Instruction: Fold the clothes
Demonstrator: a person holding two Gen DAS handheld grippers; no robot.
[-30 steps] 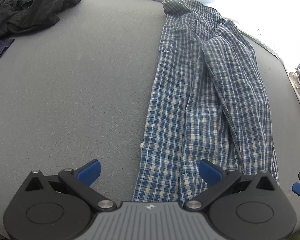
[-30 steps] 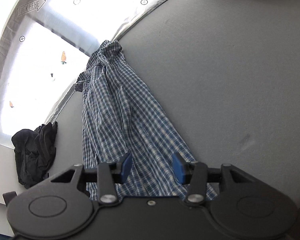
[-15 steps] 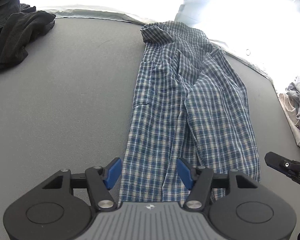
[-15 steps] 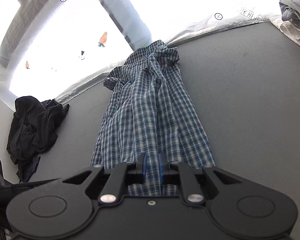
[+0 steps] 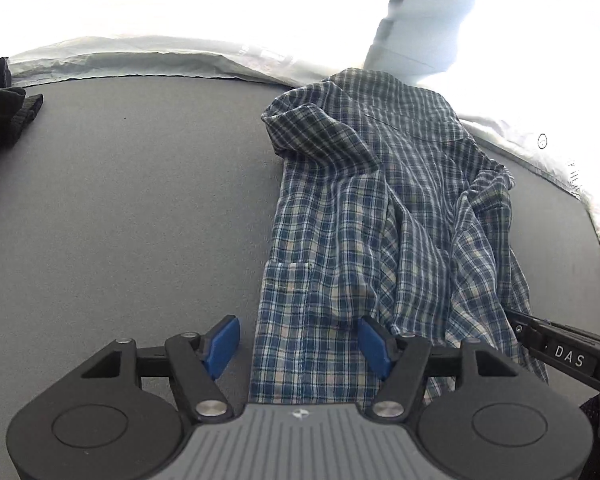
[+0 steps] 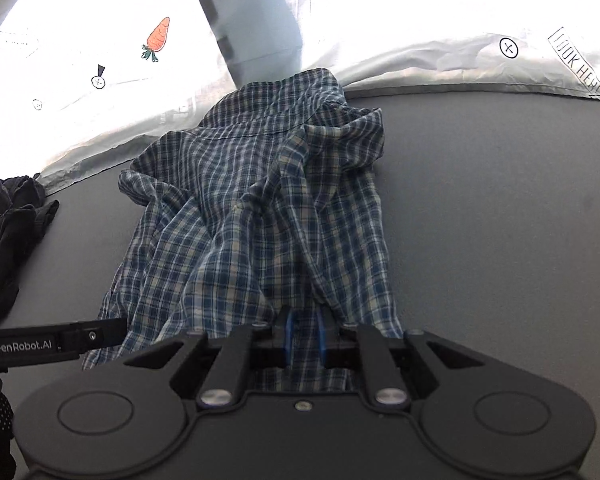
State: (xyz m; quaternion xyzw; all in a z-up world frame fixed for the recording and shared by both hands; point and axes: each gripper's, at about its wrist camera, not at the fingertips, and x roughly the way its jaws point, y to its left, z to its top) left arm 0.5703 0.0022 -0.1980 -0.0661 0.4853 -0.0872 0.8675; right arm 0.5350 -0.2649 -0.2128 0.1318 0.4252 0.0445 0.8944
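On grey table [image 5: 120, 220]: plaid shirt [image 5: 380, 220] lengthwise, collar far; right gripper [image 6: 303, 330] pinching hem, left gripper [image 5: 298, 344] spread.

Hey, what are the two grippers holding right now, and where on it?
Right gripper pinches the plaid shirt at its near hem; left gripper straddles that hem, gripping nothing.

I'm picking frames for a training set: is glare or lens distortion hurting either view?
Left wrist view: the backdrop behind the grey table is blown out white and the table edge bows from the fisheye, yet the plaid shirt stays sharp. Right wrist view: the same blown-out backdrop and bowed edge, with crisp checks on the shirt.
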